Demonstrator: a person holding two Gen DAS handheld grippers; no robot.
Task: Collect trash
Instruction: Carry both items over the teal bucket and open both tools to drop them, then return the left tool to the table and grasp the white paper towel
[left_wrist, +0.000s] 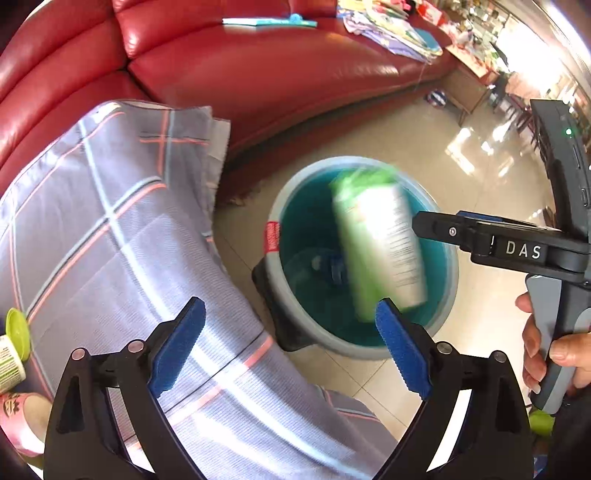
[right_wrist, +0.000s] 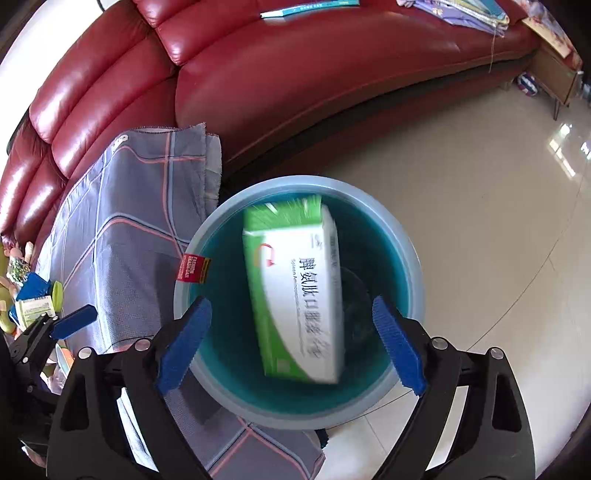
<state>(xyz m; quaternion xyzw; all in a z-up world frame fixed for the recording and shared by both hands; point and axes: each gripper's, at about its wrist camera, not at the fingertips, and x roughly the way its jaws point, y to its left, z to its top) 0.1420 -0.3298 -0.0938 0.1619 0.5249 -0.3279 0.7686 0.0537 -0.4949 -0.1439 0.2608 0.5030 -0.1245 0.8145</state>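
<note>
While the box (right_wrist: 295, 291) drops blurred through the bin (right_wrist: 402, 391) mouth at frame centre, neither gripper has hold of it. The right gripper (right_wrist: 291, 339) stands wide, its blue pads clear of the box on both sides, directly over the bin. The left gripper (left_wrist: 291, 339) is also spread wide and empty, lower centre in the left view, over the edge of the cloth (left_wrist: 110, 229) and beside the bin. In that view the right gripper's body and the hand (left_wrist: 546, 343) holding it show at right.

Progress, judged: this box is as good as binned, and something dark already lies at the bin bottom, too blurred to name. Left to do: a small green-lidded bottle (left_wrist: 11, 350) and other bits at the lower left edge look like remaining trash. Papers on the sofa (left_wrist: 258, 74), upper frame, may not be trash.
</note>
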